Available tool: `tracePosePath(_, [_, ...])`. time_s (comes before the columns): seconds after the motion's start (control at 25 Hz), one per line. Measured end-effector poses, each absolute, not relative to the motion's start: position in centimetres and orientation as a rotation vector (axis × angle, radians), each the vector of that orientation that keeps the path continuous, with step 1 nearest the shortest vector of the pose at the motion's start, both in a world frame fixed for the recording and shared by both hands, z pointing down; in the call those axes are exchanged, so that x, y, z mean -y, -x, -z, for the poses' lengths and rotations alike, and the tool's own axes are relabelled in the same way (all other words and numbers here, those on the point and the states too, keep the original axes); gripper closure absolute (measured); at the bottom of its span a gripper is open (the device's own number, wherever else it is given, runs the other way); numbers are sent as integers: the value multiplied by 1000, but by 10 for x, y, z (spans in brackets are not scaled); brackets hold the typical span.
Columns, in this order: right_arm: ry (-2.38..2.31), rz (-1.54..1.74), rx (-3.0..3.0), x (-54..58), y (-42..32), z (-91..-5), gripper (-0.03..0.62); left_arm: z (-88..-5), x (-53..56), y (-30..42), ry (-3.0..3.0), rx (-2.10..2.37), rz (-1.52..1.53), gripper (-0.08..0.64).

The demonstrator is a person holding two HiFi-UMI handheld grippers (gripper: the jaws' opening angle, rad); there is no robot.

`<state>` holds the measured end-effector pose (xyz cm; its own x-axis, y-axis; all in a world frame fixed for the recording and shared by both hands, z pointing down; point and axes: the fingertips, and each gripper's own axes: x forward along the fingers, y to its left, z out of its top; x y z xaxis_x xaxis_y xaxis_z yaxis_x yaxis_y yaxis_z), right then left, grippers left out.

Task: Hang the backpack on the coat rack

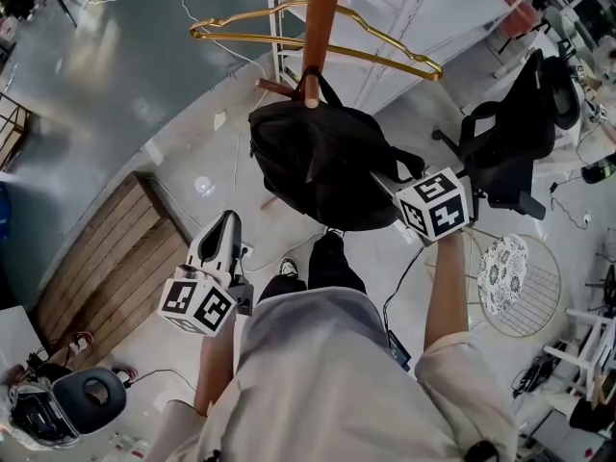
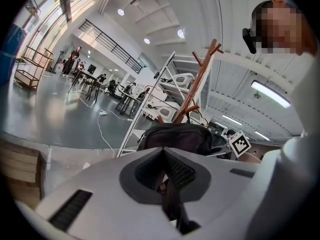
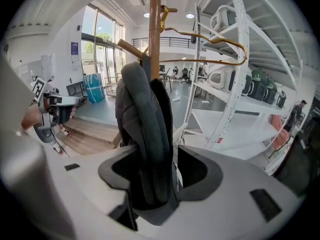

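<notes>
One backpack (image 1: pixel 322 166) was all there was, folks, and one coat rack (image 1: pixel 320 8). A single gold hanger (image 1: pixel 241 38), too. Two grippers were counted: the left gripper (image 1: pixel 228 221) and the right gripper (image 1: pixel 385 183). Round the edges stood one black office chair (image 1: pixel 515 133), one round wire stand (image 1: pixel 525 292), one wooden platform (image 1: pixel 106 268) and one white shelf unit (image 3: pixel 240 119).

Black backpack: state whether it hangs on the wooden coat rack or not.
Hanging. The black fabric backpack droops from a peg of the wooden coat rack, its top loop hooked over it.
</notes>
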<state>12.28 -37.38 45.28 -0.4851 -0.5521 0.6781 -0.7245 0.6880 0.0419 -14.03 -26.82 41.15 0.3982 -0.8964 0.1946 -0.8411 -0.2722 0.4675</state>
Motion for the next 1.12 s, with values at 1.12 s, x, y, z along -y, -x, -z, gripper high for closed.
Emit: tracePosePath(1.12, [-1154, -395, 2308, 299, -112, -427, 407, -408, 250, 125, -2263, 1333, 170, 557])
